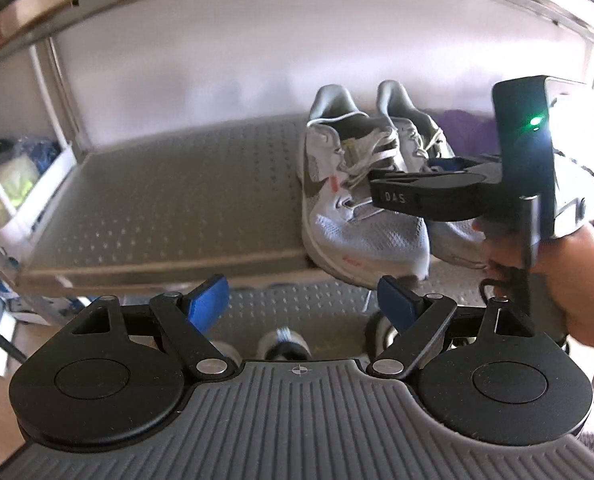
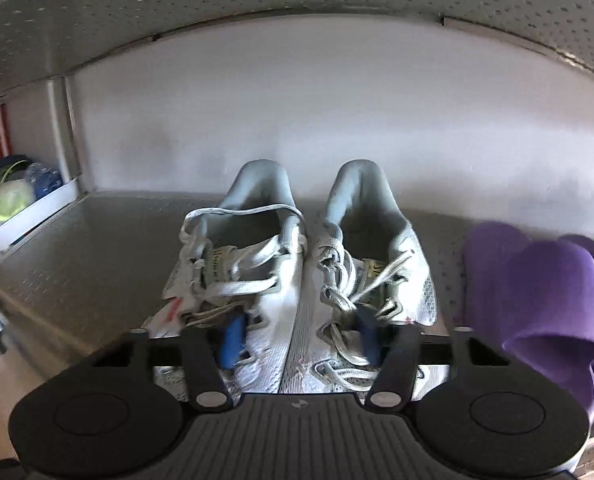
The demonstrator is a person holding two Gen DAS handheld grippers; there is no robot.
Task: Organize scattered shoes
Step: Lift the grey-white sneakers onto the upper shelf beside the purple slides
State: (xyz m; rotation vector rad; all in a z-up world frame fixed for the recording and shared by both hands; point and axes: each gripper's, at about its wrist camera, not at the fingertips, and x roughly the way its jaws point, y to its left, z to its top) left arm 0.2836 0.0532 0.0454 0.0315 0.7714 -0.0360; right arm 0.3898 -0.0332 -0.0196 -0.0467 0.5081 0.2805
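While your right gripper (image 2: pixel 299 338) sits low over the 2 grey sneakers (image 2: pixel 297 280), its jaws stand partly closed with one blue pad in each shoe's lacing, pinching their inner sides together, as far as I can judge. Both sneakers stand side by side on the shelf (image 2: pixel 77 248), heels to the wall, just beside the purple slippers (image 2: pixel 537 280). Your left gripper (image 1: pixel 303 300) hangs wide open, holding nothing. This pair looks almost placed; only releasing it remains.

Soft daylight, heavy fisheye bending at edges, slight motion blur, dim shadow under the shelf (image 1: pixel 177 208).
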